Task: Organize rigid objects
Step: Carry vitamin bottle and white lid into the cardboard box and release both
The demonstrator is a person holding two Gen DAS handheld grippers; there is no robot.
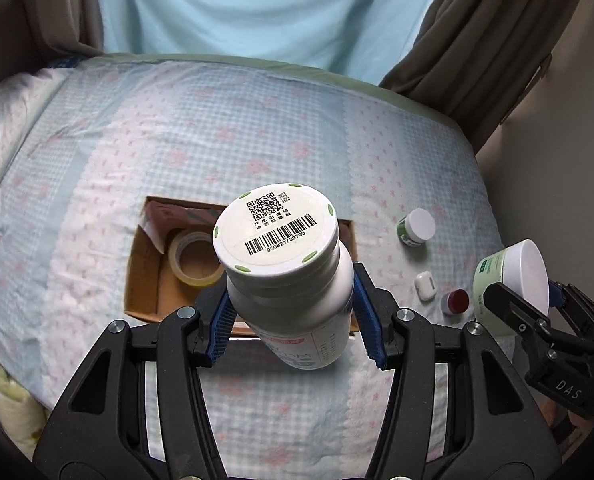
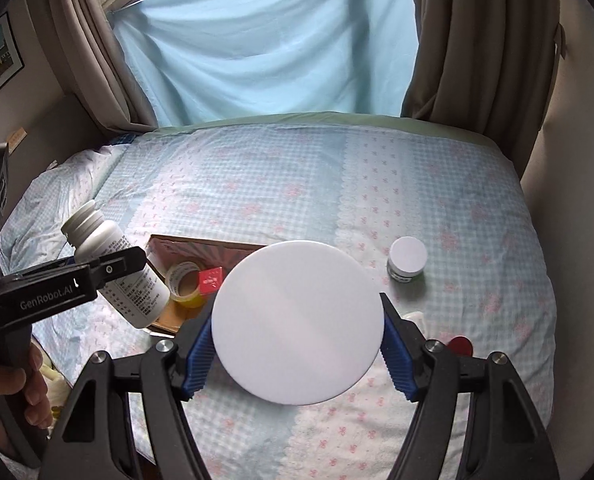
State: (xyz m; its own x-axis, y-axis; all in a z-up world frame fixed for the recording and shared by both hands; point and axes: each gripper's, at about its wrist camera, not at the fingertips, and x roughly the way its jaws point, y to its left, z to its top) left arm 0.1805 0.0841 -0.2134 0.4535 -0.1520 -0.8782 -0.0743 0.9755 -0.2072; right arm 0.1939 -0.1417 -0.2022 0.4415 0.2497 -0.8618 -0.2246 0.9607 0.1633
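Note:
My left gripper [image 1: 293,316] is shut on a white pill bottle [image 1: 285,264] with a barcode on its cap, held above the near edge of an open cardboard box [image 1: 141,276] on the bed. The bottle also shows in the right wrist view [image 2: 113,264]. My right gripper [image 2: 297,344] is shut on a round jar with a white lid [image 2: 297,320], held above the bed right of the box; the jar also shows in the left wrist view [image 1: 513,276]. In the box lie a tape roll [image 1: 195,258] and a red item [image 2: 210,280].
On the checked bedspread [image 1: 257,128] right of the box sit a small white-lidded green jar [image 1: 416,226], a white earbud case [image 1: 426,285] and a small red-capped item [image 1: 455,301]. Curtains [image 2: 477,40] and a blue sheet [image 2: 265,48] hang behind. The bed's edge drops at the right.

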